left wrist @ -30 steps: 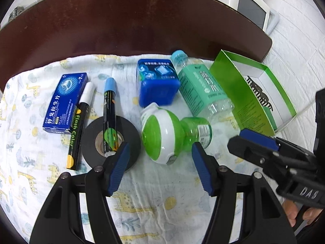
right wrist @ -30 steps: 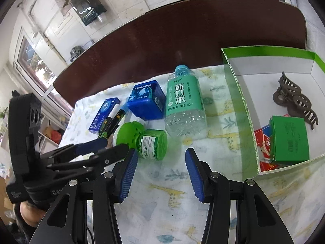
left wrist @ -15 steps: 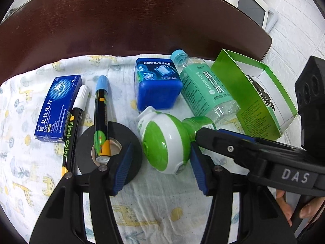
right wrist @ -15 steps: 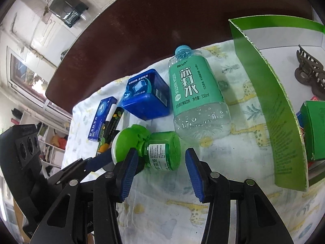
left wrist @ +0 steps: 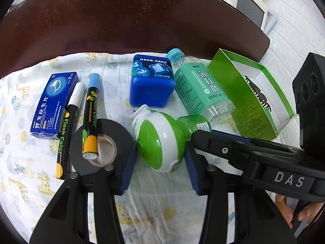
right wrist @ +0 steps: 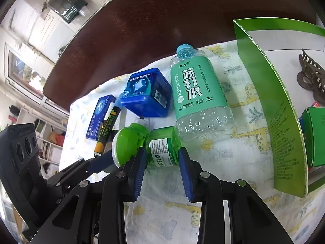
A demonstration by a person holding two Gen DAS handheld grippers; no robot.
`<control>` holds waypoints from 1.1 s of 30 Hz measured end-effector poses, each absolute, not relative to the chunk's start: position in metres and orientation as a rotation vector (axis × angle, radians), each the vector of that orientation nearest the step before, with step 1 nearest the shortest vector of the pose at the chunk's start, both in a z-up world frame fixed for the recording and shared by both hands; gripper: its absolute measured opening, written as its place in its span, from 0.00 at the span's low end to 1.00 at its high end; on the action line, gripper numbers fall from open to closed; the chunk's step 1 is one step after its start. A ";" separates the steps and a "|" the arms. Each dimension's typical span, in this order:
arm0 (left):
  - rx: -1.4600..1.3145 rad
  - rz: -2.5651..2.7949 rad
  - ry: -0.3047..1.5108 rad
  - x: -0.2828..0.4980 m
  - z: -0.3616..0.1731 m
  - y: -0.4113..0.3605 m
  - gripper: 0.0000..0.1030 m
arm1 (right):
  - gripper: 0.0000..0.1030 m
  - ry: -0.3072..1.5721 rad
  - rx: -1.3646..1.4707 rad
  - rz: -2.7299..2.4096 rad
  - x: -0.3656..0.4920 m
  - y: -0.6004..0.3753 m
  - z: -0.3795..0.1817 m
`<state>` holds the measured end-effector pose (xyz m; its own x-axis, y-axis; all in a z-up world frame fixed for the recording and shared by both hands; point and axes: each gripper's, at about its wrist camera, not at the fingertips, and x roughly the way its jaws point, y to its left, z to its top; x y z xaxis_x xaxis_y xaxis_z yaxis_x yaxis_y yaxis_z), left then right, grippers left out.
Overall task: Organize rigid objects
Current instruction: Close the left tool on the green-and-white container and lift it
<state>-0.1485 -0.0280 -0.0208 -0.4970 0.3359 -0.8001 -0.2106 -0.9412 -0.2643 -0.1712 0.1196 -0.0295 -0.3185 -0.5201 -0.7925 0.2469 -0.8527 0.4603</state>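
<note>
Two claws are closed in on one glossy plastic mosquito-repellent device (left wrist: 162, 140), lain on a giraffe-print cloth (left wrist: 142, 213) over the dark bench (left wrist: 121, 20). Its rounded green-and-white head is flanked by the left claw (left wrist: 160, 162), the labelled green bottle (right wrist: 162, 150) by the right claw (right wrist: 162, 168); both jaws have just been narrowing, contact being unclear.

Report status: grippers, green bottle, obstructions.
Left gripper closing on the cap end, right gripper closing on the body of the green bottle. Bottle lying flat. Water bottle close behind.
</note>
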 end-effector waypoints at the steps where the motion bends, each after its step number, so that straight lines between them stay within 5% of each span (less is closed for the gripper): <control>1: -1.362 2.463 -0.187 -0.146 -0.020 -0.027 0.42 | 0.35 -0.355 1.461 -2.188 -0.170 0.121 -0.030; 10: -1.358 2.398 -0.183 -0.110 -0.022 -0.018 0.43 | 0.35 -0.320 1.473 -2.155 -0.140 0.134 -0.029; 21: -1.342 2.422 -0.227 -0.104 -0.020 -0.022 0.55 | 0.35 -0.368 1.466 -2.168 -0.128 0.152 -0.031; 33: -1.365 2.415 -0.185 -0.113 -0.031 -0.011 0.60 | 0.37 -0.213 1.429 -2.179 -0.139 0.123 -0.029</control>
